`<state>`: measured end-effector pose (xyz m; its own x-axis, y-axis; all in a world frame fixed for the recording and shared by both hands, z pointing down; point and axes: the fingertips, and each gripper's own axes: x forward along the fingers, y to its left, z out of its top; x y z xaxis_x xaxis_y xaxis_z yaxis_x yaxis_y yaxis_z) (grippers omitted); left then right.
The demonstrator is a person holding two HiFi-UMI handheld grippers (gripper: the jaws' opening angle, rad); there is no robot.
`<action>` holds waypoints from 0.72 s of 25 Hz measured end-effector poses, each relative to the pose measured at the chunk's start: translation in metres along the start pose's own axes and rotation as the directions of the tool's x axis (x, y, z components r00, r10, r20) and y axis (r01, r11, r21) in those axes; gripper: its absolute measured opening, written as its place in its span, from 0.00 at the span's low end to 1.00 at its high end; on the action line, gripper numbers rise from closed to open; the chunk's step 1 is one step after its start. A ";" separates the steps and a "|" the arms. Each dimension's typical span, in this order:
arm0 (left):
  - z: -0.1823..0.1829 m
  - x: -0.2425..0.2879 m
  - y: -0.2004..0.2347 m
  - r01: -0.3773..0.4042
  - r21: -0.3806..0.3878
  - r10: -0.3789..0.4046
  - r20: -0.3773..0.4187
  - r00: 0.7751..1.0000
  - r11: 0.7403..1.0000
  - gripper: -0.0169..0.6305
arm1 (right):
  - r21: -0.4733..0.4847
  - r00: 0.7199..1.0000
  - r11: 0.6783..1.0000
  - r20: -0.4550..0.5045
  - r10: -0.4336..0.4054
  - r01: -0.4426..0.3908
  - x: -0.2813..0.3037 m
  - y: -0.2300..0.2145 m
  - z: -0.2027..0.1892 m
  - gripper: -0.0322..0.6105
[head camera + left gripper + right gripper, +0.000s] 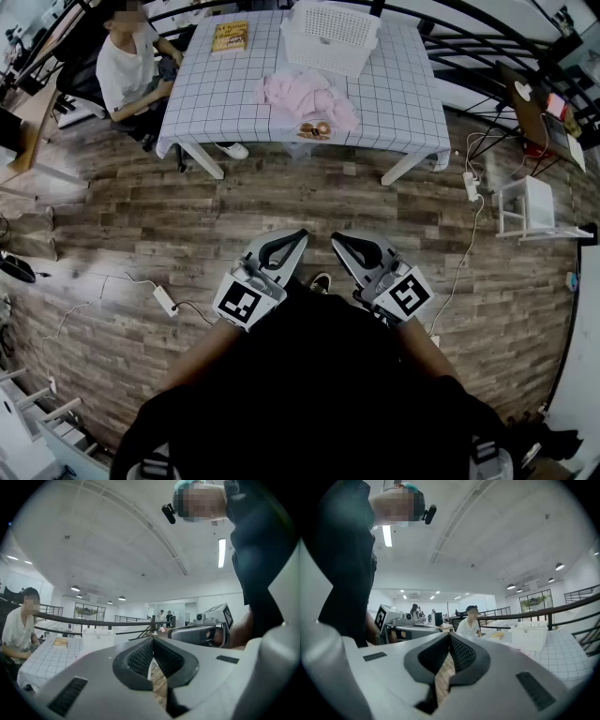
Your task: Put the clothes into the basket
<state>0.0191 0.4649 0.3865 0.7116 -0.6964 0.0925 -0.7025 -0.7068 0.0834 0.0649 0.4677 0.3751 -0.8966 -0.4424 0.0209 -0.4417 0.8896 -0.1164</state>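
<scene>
A pink heap of clothes lies on the checked tablecloth near the table's front edge. Behind it stands a white slatted basket, also seen as the basket and the basket in the gripper views. Both grippers are held close to the person's body, far from the table, over the wooden floor. My left gripper is shut with nothing between its jaws. My right gripper is likewise shut and empty. In each gripper view the ribbed pads meet at the tip.
A person in a white shirt sits at the table's left end. A yellow book lies at the table's back left. A small item sits at the front edge. A power strip and cables lie on the floor; a white stool stands right.
</scene>
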 end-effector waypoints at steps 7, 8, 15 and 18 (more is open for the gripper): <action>0.003 0.010 -0.004 0.007 0.010 -0.007 -0.002 1.000 1.000 0.03 | 0.001 1.000 1.000 -0.010 0.003 -0.003 -0.005 -0.007 0.000 0.08; 0.003 0.011 -0.005 0.007 0.009 -0.007 -0.003 1.000 1.000 0.03 | 0.004 1.000 1.000 -0.010 0.001 -0.001 -0.006 -0.009 0.000 0.08; 0.003 0.011 -0.007 -0.002 0.016 0.002 -0.007 1.000 1.000 0.03 | 0.011 1.000 1.000 -0.008 -0.008 0.008 -0.009 -0.014 -0.002 0.08; 0.004 0.012 -0.008 -0.006 0.019 0.006 -0.013 1.000 1.000 0.03 | 0.014 1.000 1.000 -0.006 -0.010 0.010 -0.011 -0.017 0.000 0.08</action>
<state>0.0333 0.4619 0.3825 0.7069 -0.6994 0.1057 -0.7067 -0.7046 0.0645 0.0819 0.4577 0.3771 -0.8923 -0.4505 0.0277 -0.4501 0.8835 -0.1301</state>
